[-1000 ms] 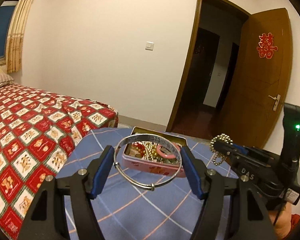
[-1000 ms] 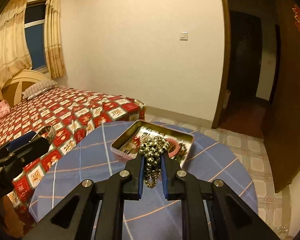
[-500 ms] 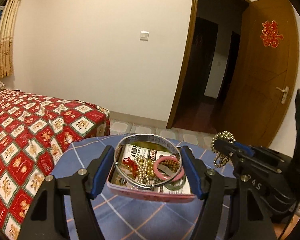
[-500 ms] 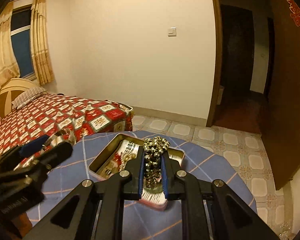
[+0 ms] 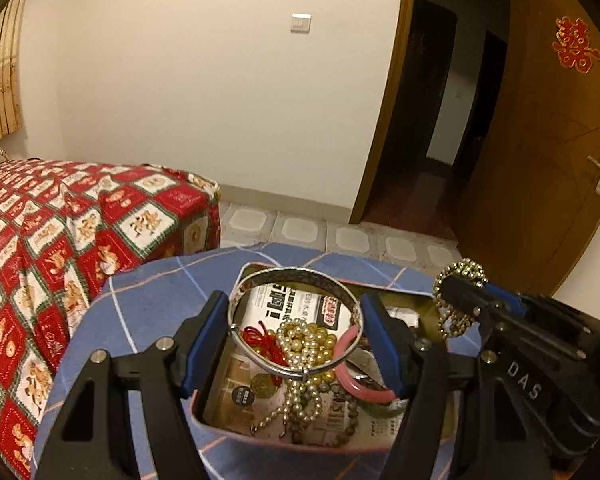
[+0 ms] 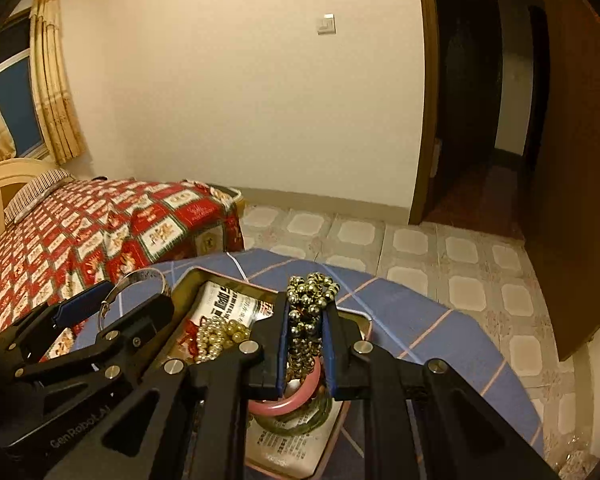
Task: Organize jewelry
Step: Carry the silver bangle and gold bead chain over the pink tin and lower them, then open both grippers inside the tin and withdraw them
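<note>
The silver bangle (image 5: 296, 320) sits clamped across its width between the blue pads of the left tool (image 5: 294, 338), held over the open tin (image 5: 228, 364) on the blue checked bench (image 5: 148, 300). Below it in the tin lie a pearl strand (image 5: 304, 340), a red cord (image 5: 260, 340) and a pink bangle (image 5: 360, 380) on printed paper. The right tool (image 6: 305, 336) is closed tight on a gold bead bracelet (image 6: 310, 300), also above the tin. A red patterned bed (image 5: 60, 220) stands just beside the bench
</note>
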A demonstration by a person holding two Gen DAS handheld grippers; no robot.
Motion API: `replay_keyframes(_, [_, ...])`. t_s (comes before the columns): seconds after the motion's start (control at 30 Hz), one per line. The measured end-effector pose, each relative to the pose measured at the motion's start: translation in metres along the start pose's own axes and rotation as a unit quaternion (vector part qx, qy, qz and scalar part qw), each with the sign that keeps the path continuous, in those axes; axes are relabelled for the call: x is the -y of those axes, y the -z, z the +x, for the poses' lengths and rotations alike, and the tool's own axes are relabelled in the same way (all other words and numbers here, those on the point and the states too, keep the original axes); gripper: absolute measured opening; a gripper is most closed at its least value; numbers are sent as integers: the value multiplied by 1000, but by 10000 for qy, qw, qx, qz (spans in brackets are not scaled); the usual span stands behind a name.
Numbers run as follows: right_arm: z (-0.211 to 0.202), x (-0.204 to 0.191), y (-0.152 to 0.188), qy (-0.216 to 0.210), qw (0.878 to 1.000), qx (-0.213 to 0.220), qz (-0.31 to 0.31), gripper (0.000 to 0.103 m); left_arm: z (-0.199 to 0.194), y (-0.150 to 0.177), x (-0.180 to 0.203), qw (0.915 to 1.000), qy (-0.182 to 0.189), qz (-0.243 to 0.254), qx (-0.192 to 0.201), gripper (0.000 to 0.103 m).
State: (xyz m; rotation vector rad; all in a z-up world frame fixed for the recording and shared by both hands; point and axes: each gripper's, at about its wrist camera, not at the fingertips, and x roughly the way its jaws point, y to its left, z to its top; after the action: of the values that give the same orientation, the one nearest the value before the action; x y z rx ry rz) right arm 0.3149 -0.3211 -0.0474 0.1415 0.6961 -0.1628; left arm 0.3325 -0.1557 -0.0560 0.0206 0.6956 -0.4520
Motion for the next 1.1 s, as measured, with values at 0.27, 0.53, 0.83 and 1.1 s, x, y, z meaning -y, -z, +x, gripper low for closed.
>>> replay_keyframes(0.27, [30,2,12,-11,9994,-333,44,15,27,7,4,9995,-107,-14,-310,69])
replay_keyframes(0.53, [52,3,20,-306,9974,-642,122,15,49,15,0,9972,-378,-14,-642,70])
replay_keyframes(0.83, [21,19,21,-659,9938,-689,571,35,24,8,5,9961,-654,25,-593,100])
replay_keyframes(1.1, [-50,25,32,-517,9960,-140,713,74,-51,16,6,9976,-680,11,-86,103])
